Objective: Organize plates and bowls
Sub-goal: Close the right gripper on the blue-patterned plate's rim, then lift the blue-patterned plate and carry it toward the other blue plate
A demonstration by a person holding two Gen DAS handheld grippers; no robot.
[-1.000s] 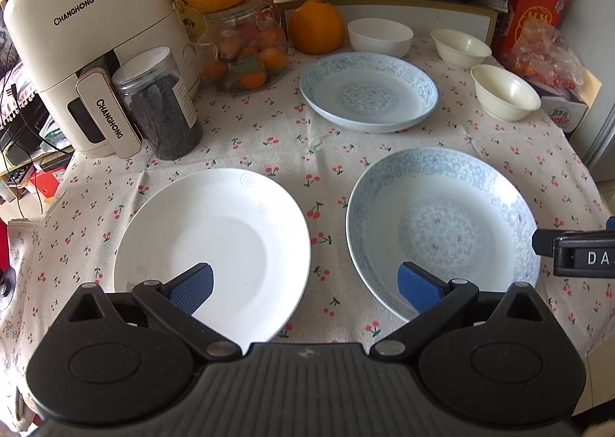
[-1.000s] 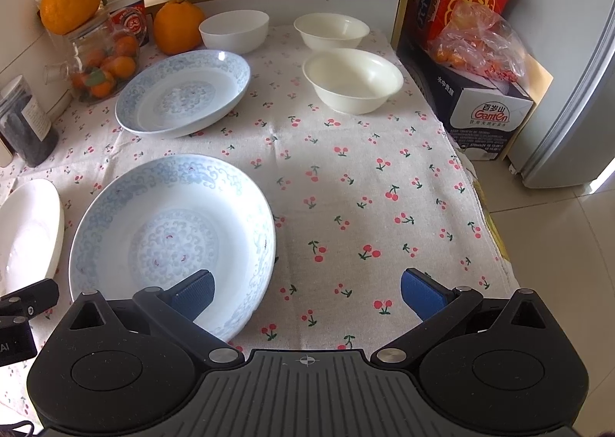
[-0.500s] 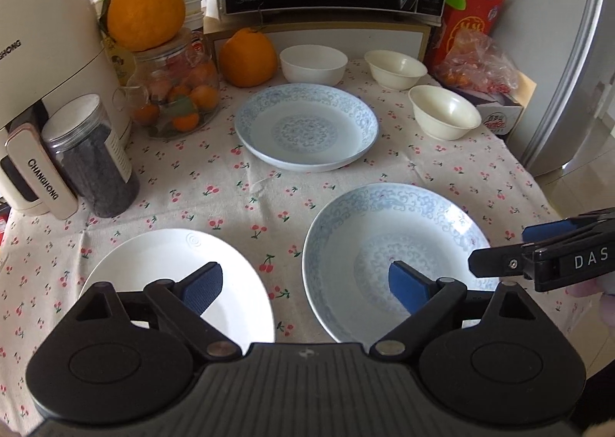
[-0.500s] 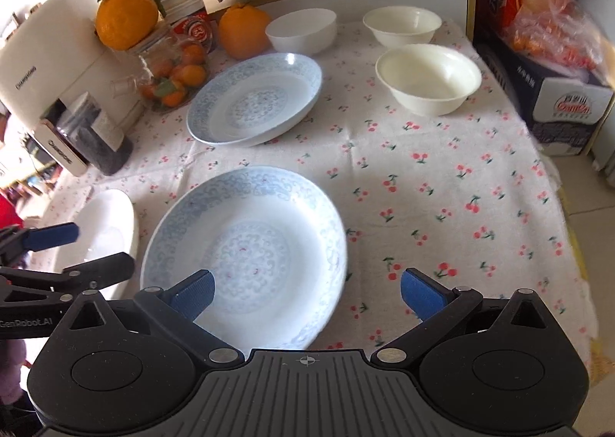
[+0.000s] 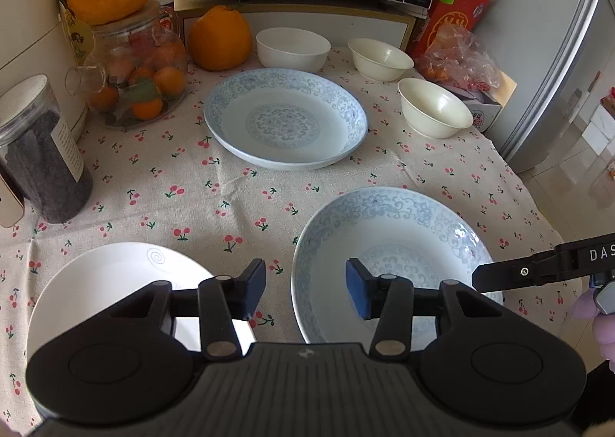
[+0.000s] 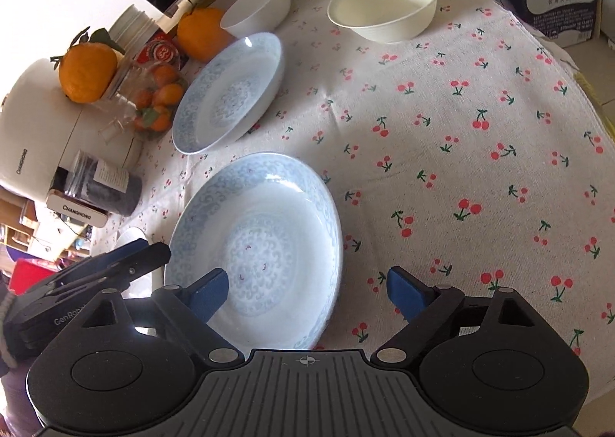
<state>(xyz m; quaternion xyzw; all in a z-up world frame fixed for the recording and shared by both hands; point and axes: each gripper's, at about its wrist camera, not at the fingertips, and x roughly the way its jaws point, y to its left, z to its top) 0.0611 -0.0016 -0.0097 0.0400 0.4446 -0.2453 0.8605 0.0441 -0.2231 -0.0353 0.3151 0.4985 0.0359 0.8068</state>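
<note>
The near blue-patterned plate (image 5: 392,241) lies on the cherry-print tablecloth (image 5: 215,198), right of the white plate (image 5: 103,283). The left gripper (image 5: 305,289), just narrowed, straddles its left rim unclamped; the right gripper (image 6: 307,291), closing slightly, gapes over its right rim.

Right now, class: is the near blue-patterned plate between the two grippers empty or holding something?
Empty. The near blue-patterned plate shows its whole printed centre bare, and lies flat on the cherry tablecloth.

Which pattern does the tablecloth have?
Small red cherries with green stems on the beige tablecloth, clearest in the right wrist view.
</note>
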